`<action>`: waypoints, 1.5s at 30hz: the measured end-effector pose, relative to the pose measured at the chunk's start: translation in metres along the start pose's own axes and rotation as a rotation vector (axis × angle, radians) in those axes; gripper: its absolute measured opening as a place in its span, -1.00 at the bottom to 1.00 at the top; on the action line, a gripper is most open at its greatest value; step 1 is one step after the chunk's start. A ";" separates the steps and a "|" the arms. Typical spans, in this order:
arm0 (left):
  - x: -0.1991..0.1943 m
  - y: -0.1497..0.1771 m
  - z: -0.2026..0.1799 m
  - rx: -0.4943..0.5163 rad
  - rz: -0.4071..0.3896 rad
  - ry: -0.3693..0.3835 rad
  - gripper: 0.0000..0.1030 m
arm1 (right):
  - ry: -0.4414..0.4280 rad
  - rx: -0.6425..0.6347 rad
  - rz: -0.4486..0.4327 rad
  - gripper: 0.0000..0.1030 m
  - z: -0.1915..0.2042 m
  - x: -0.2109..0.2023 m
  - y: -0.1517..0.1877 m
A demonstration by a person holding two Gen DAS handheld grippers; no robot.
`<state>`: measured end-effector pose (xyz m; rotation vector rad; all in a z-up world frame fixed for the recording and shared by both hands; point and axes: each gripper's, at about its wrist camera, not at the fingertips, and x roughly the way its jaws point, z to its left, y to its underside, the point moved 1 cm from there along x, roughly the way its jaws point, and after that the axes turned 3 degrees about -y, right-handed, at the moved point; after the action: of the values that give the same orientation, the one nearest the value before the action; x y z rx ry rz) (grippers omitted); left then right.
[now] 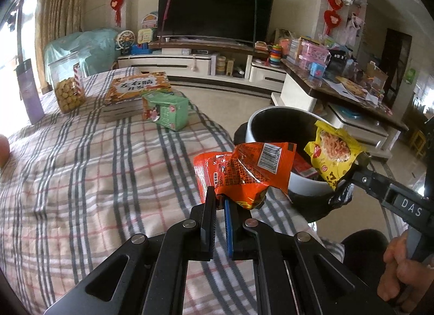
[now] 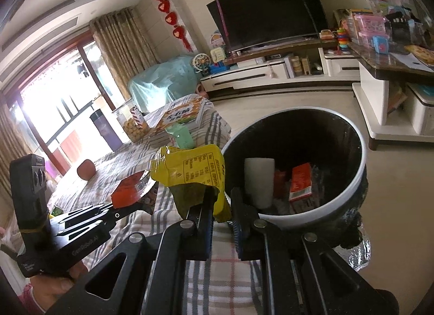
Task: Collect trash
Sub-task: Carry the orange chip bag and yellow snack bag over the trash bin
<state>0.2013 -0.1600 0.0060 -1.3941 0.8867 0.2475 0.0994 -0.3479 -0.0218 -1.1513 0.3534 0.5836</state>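
Note:
My left gripper [image 1: 221, 201] is shut on an orange snack wrapper [image 1: 249, 171] and holds it above the table's edge, next to the bin. My right gripper [image 2: 223, 201] holds a yellow noodle wrapper [image 2: 195, 171] against its left finger; the jaws stand slightly apart. In the left wrist view the yellow wrapper [image 1: 333, 152] hangs over the rim of the white bin [image 1: 303, 184]. The bin [image 2: 350, 179] has a black inside and holds a white cup [image 2: 259, 182] and red packets [image 2: 299, 182]. The orange wrapper [image 2: 130, 193] shows at the left in the right wrist view.
The table has a plaid cloth [image 1: 95, 165]. On it stand a cookie jar [image 1: 69, 89], a stack of books [image 1: 135, 92], a green box [image 1: 165, 110] and a purple bottle [image 1: 29, 95]. A TV [image 1: 214, 11] and a cluttered side counter [image 1: 347, 81] lie beyond.

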 end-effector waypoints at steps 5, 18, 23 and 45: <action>0.001 -0.004 -0.009 0.014 -0.007 0.010 -0.91 | 0.007 0.011 -0.002 -0.77 -0.008 -0.002 0.000; 0.007 -0.008 -0.025 0.038 -0.006 0.033 -0.91 | 0.031 0.028 -0.013 -0.77 -0.021 -0.011 -0.001; 0.010 -0.011 -0.032 0.046 -0.006 0.041 -0.91 | 0.040 0.032 -0.019 -0.77 -0.024 -0.014 -0.001; 0.024 -0.020 -0.050 0.080 -0.001 0.055 -0.91 | 0.069 0.043 -0.031 -0.77 -0.039 -0.018 -0.009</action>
<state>0.2101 -0.2185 0.0089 -1.3328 0.9318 0.1715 0.0915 -0.3912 -0.0195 -1.1358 0.4044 0.5084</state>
